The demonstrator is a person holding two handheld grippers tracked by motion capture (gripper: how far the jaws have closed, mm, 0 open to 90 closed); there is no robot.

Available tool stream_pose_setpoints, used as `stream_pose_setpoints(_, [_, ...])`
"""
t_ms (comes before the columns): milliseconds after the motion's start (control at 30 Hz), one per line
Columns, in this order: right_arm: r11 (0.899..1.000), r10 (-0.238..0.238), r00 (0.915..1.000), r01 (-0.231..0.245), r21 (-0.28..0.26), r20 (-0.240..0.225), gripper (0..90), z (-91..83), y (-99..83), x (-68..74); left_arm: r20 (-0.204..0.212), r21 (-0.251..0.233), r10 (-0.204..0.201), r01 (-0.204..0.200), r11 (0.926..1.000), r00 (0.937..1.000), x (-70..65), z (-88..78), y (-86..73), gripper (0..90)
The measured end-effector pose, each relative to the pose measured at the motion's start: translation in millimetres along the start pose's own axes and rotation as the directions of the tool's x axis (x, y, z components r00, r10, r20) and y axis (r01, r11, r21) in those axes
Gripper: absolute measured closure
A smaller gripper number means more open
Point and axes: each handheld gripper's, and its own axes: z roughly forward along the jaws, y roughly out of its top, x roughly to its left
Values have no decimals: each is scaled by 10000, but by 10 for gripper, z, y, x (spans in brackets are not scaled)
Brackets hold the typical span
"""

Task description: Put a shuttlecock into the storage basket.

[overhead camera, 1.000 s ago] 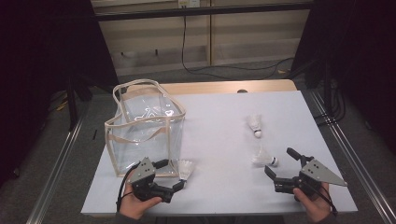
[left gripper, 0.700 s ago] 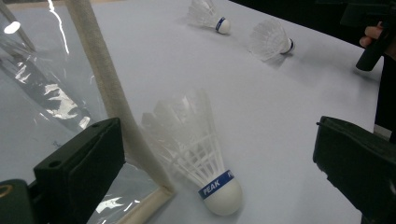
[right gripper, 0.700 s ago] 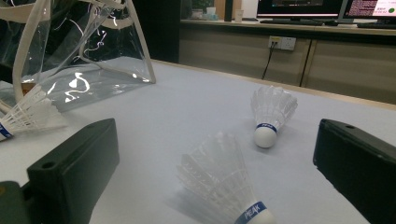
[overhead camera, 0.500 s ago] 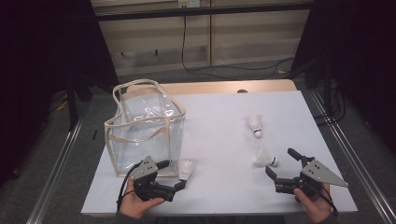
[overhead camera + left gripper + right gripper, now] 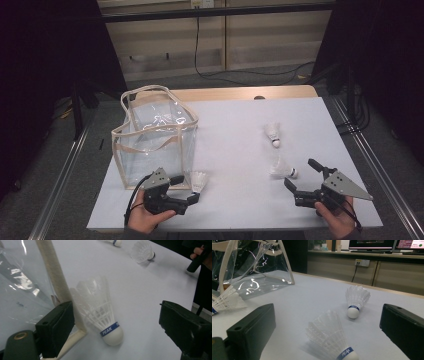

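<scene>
At the near left corner of the counter point(image 5: 235, 130), the left gripper point(image 5: 189, 191) lies low and nearly level in the person's left hand point(image 5: 145, 217), pointing right toward a shuttlecock point(image 5: 198, 181) that rests just beside the bag point(image 5: 152, 142). Its fingers point(image 5: 56, 323) stand wide on either side of the shuttlecock and have just been closing a little; the pads do not touch it. In the left gripper view the shuttlecock lies tilted, cork toward the camera, feathers against the bag's cream trim.

At the near right, the right gripper point(image 5: 300, 175) is held level in the right hand point(image 5: 340, 220), pointing left and away. Its fingers point(image 5: 253, 325) are wide apart, with a second shuttlecock point(image 5: 282, 167) lying near their tips, untouched. A third shuttlecock point(image 5: 272, 134) lies farther back.

Both forearms are cut off at the bottom edge. The bag's clear walls glare, so I cannot tell whether anything is inside.
</scene>
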Motion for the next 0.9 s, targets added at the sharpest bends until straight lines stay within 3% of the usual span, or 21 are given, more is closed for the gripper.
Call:
stream_pose_setpoints(333, [10000,23,10000,-23,28,15,3,-1,-3,-7,303,942,-113,84,9955,9995,-44,104,1,230])
stream_pose_setpoints(567, [10000,48,10000,-49,26,44,3,-3,-4,-10,247,1105,-196,168,9937,9995,-55,128,26,284])
stream_pose_setpoints(900, [10000,22,10000,-22,-2,30,3,-4,-3,-6,-467,1851,89,-1,9827,9989,-67,207,3,366])
